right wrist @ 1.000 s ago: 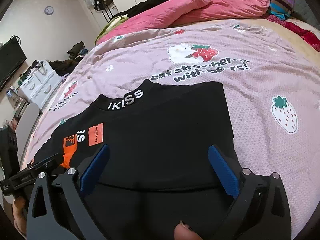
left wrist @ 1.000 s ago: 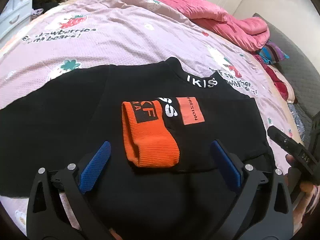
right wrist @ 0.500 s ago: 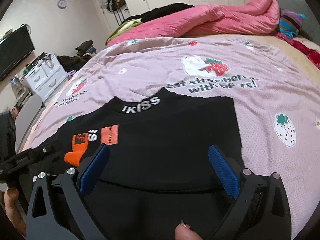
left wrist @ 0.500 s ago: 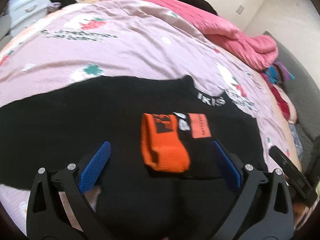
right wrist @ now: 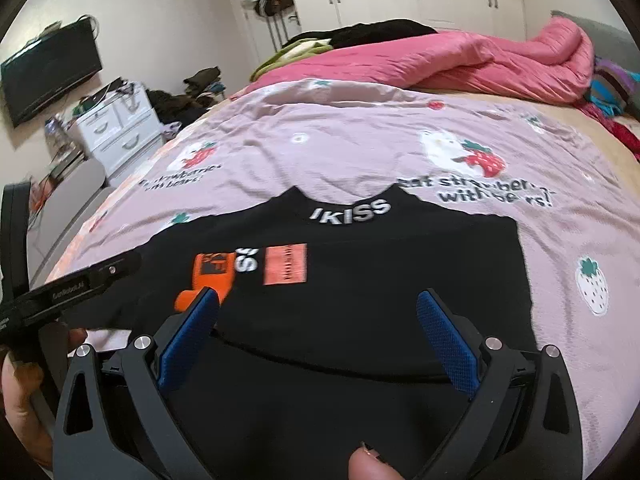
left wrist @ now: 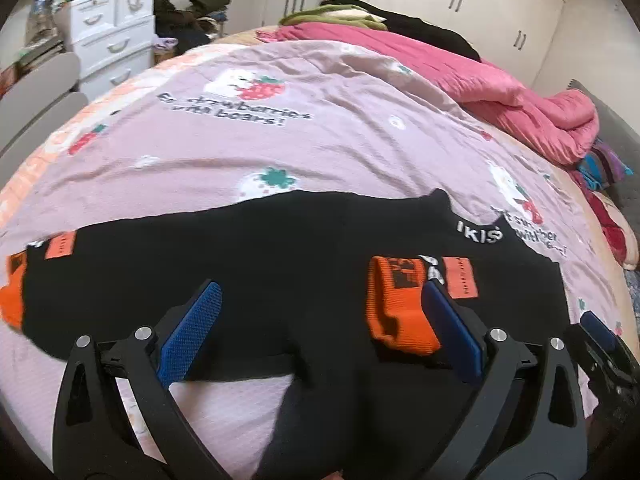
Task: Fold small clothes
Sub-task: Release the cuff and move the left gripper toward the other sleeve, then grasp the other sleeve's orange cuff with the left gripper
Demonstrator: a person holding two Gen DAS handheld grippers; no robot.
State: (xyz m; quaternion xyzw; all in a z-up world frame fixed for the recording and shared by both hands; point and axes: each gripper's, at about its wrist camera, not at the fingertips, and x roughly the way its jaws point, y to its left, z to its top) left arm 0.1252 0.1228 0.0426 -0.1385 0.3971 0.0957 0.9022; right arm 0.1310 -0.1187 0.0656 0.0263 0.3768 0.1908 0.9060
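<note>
A black sweatshirt (left wrist: 280, 264) with a white-lettered collar lies spread on the bed. One sleeve is folded across its chest, showing an orange cuff (left wrist: 396, 312) and an orange patch (left wrist: 462, 278). The other sleeve stretches out to the left and ends in an orange cuff (left wrist: 12, 296). My left gripper (left wrist: 320, 312) hovers open above the shirt's lower part, with nothing between its fingers. My right gripper (right wrist: 320, 320) is open too, low over the sweatshirt (right wrist: 400, 280), just right of the folded cuff (right wrist: 208, 272). The left gripper (right wrist: 76, 284) shows at the left edge of the right wrist view.
The shirt rests on a lilac strawberry-print sheet (left wrist: 320, 128). A pink quilt (left wrist: 500, 96) is heaped at the far side of the bed. White drawers (left wrist: 112, 48) stand beyond the left side of the bed. A television (right wrist: 52, 68) hangs on the wall.
The left gripper has swung left and back, so the outstretched left sleeve and its cuff have come into view. The right gripper has pulled back slightly. Both stay open.
</note>
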